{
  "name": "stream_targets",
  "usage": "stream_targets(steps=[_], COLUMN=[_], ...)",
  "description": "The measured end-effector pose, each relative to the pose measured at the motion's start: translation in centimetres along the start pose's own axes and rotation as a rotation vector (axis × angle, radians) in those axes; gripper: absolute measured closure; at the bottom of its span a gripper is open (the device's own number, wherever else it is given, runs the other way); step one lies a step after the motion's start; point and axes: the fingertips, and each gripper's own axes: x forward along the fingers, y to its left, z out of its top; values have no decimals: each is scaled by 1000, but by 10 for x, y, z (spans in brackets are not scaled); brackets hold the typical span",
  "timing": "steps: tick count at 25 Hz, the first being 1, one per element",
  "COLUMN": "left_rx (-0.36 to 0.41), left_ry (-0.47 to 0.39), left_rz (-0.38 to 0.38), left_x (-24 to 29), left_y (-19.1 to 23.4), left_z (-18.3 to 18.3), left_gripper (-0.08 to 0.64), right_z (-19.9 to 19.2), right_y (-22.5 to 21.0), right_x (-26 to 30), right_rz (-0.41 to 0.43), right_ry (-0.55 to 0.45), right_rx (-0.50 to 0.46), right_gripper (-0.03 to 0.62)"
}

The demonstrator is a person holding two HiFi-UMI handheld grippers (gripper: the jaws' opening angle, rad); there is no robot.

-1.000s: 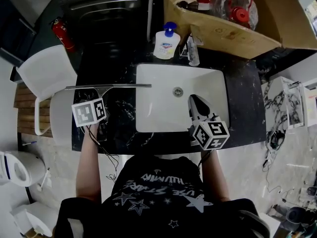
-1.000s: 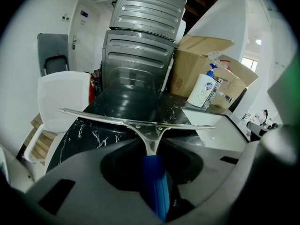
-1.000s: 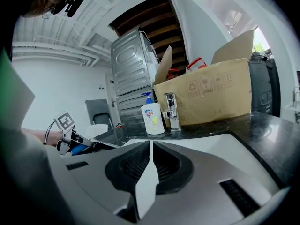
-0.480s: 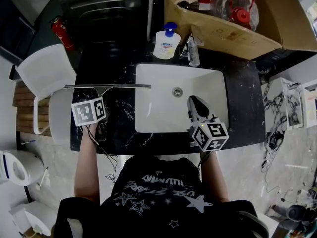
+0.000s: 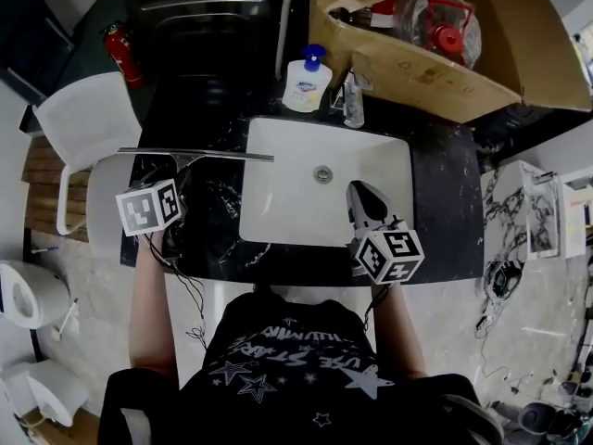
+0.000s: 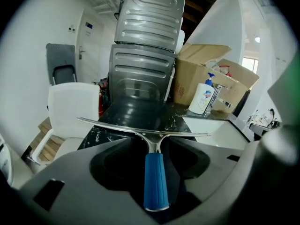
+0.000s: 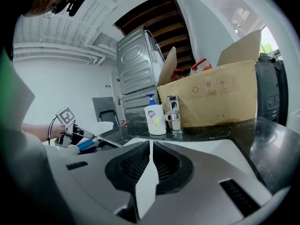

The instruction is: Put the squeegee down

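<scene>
**Squeegee and surroundings.** The squeegee (image 5: 199, 155) sits at centre left of the head view. Its long metal blade runs crosswise over the left part of the black marble countertop (image 5: 445, 202). The blade's right end reaches the left rim of the white sink (image 5: 278, 221), and its left end points toward the white chair (image 5: 88, 123). In the left gripper view the blue handle (image 6: 155, 179) points back at the camera.

The left gripper (image 5: 178, 182) has just been opening. Its jaws stand wide apart with the handle lying between them, and the pads are clear of it on both sides. Whether the blade rests on the counter cannot be told.

The right gripper (image 5: 363, 197) hangs over the lower right of the sink. Its jaws are closed together on nothing, well apart from the squeegee.

Behind the sink, toward the top of the frame, stand a soap pump bottle (image 5: 306, 82) and, just beside it, a chrome faucet (image 5: 351, 100). A cardboard box (image 5: 417, 72) fills the upper right, and a ribbed grey metal cabinet (image 5: 213, 17) the upper centre. A red fire extinguisher (image 5: 120, 52) stands at upper left. Nothing lies between the blade and the sink.
</scene>
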Motion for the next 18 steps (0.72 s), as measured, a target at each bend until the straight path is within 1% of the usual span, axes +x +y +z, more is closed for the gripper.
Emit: stream_targets(steps=[5,8,13,18], left_rx=[-42,-67,-108,-131], left_ry=[-82,-139,-204,-261], left_rz=[42,66,100,123], left_x=[-45,-76,-119,-153], left_y=[-5,-13,-34,-64], left_z=[12,13,-6,-30], left_gripper=[299,299,301,302], right_z=[18,27,27,18], right_y=[17,29,47,53], right_x=[0,-2,-17,-41], right_rz=[105,172,268,323], right_ry=[-13,-25,-30,-9], right_rx=[-43,-63,-87,-117], right_gripper=[538,538,538,540])
